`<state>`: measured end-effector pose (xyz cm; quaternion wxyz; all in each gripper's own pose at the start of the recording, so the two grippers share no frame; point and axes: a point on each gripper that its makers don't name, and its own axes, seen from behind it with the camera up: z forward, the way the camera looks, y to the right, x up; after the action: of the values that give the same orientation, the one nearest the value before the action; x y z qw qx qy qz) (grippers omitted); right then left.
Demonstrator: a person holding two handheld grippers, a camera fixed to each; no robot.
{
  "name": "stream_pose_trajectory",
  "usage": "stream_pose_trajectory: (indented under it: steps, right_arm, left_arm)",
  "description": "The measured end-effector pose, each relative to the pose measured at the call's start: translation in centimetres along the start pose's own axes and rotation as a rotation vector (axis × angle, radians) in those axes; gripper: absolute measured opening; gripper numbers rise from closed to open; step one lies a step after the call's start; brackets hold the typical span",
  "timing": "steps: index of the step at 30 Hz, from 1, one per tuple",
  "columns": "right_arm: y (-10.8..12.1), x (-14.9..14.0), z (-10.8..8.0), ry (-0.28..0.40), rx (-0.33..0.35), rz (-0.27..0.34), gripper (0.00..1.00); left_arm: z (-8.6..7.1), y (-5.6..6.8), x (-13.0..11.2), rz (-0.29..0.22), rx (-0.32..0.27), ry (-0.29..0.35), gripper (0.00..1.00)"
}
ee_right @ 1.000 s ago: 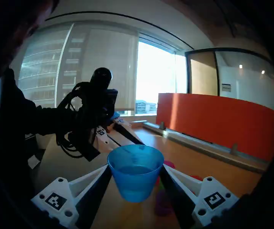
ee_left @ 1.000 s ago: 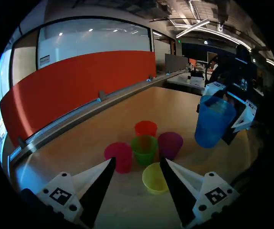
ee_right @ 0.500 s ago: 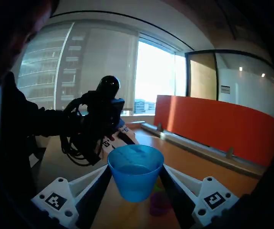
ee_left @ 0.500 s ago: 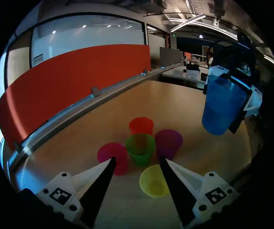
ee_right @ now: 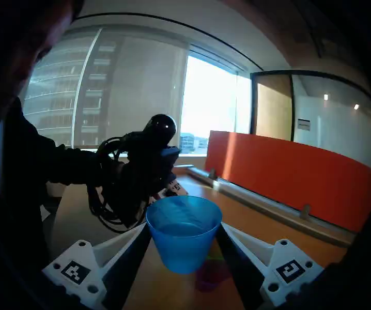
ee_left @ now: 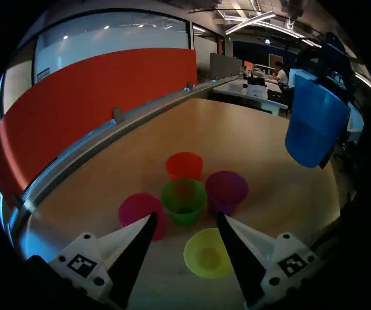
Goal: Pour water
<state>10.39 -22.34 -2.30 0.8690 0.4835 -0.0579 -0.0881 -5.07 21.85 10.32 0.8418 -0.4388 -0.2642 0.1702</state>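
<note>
My right gripper [ee_right: 183,227] is shut on a blue cup [ee_right: 184,248] that is partly filled with water and held upright. In the left gripper view the blue cup [ee_left: 314,121] hangs high at the right, well above the table. Below it a cluster of cups stands on the wooden table [ee_left: 268,155]: orange-red [ee_left: 184,164], green [ee_left: 183,199], purple [ee_left: 227,188], pink [ee_left: 140,209] and yellow [ee_left: 206,253]. My left gripper [ee_left: 185,227] is open just in front of the green cup, with the yellow cup low between its fingers.
An orange partition [ee_left: 82,98] with a metal rail [ee_left: 97,139] runs along the table's far edge. A person's dark sleeve [ee_right: 41,165] and the camera rig on the left gripper [ee_right: 139,175] are close on the left in the right gripper view. Desks stand beyond the table's far end.
The blue cup has risen and shifted right in the left gripper view. The cluster of cups now sits closer to my open left gripper. The left gripper appears nearer in the right gripper view.
</note>
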Motion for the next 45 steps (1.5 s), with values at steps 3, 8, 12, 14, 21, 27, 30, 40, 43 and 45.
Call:
stream_pose_trajectory:
  steps: [3, 8, 12, 14, 21, 27, 30, 40, 43, 45]
  right_arm:
    - [0.3, 0.2, -0.2, 0.001, -0.004, -0.002, 0.89]
    - [0.8, 0.4, -0.5, 0.000, -0.010, -0.012, 0.89]
    - [1.1, 0.6, -0.7, 0.001, -0.014, -0.016, 0.88]
    - [1.2, 0.7, -0.8, 0.000, -0.017, -0.020, 0.88]
    - [1.5, 0.9, -1.1, -0.003, -0.021, -0.027, 0.88]
    - [1.7, 1.0, -1.4, -0.004, -0.025, -0.033, 0.88]
    - [1.7, 1.2, -1.5, -0.002, -0.028, -0.035, 0.89]
    - [1.8, 1.6, -2.2, -0.002, -0.033, -0.050, 0.88]
    - [1.9, 1.7, -2.3, -0.001, -0.035, -0.051, 0.89]
    - [1.9, 1.7, -2.5, -0.002, -0.037, -0.052, 0.88]
  left_arm:
    - [0.5, 0.1, 0.0, 0.004, -0.007, -0.008, 0.85]
    - [1.4, 0.4, -0.1, -0.001, -0.021, -0.025, 0.85]
    - [1.9, 0.6, -0.4, -0.002, -0.030, -0.040, 0.85]
    - [2.2, 0.7, -0.6, -0.001, -0.035, -0.050, 0.85]
    - [3.1, 0.7, -0.9, -0.001, -0.045, -0.072, 0.85]
    - [3.7, 0.7, -1.1, -0.015, -0.055, -0.089, 0.85]
    - [4.0, 0.6, -1.3, -0.012, -0.053, -0.094, 0.85]
    - [5.0, 0.2, -1.7, -0.014, -0.049, -0.123, 0.85]
    - [5.3, 0.1, -1.8, -0.017, -0.050, -0.134, 0.85]
    - [5.5, 0.0, -1.9, -0.022, -0.051, -0.142, 0.85]
